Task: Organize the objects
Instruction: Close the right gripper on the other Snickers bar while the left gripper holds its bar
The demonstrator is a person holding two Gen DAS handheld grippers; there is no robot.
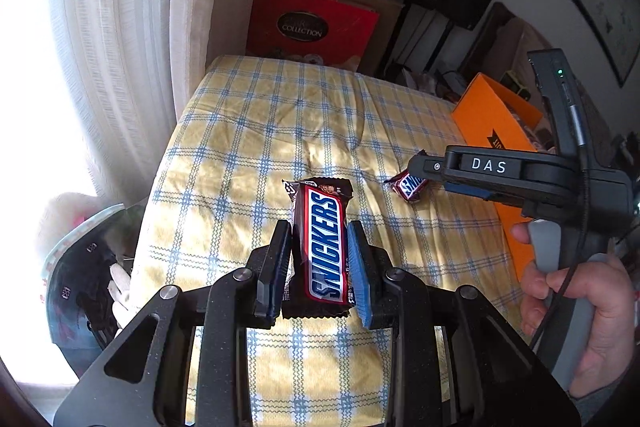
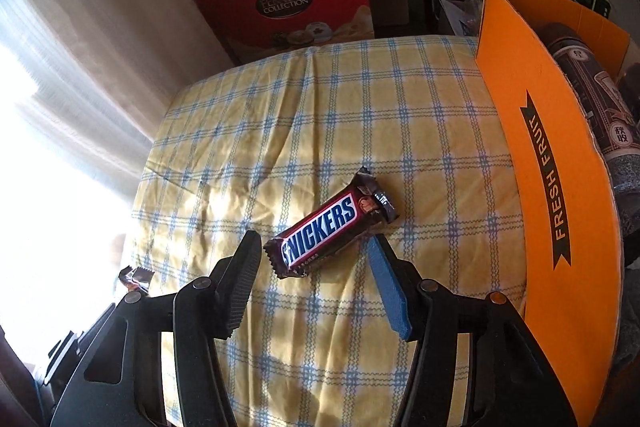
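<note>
So the left tongs (image 1: 320,263) are clamped on a Snickers bar (image 1: 322,247), pads pressing on both long sides, the bar standing up lengthwise between them above the yellow-and-blue checked cloth (image 1: 280,131) covering the tabletop.

Over on the right, the right tongs (image 2: 312,279) are down low over a second Snickers bar (image 2: 332,227) that's lying flat on the cloth, angled diagonally. Its near end sits in the gap between the two fingers, but the pads aren't touching it, so those tongs are still open (one finger is black, the other has a blue pad).

Just to the right of that bar is an orange cardboard box (image 2: 532,147) marked "FRESH FRUIT", with a dark cylindrical canister (image 2: 592,99) lying inside it. From the left wrist view you can see a person's hand (image 1: 576,303) wrapped around the right tool's grey handle. Red gift bags (image 1: 312,23) are stacked behind the tabletop near the curtain (image 1: 120,47).
</note>
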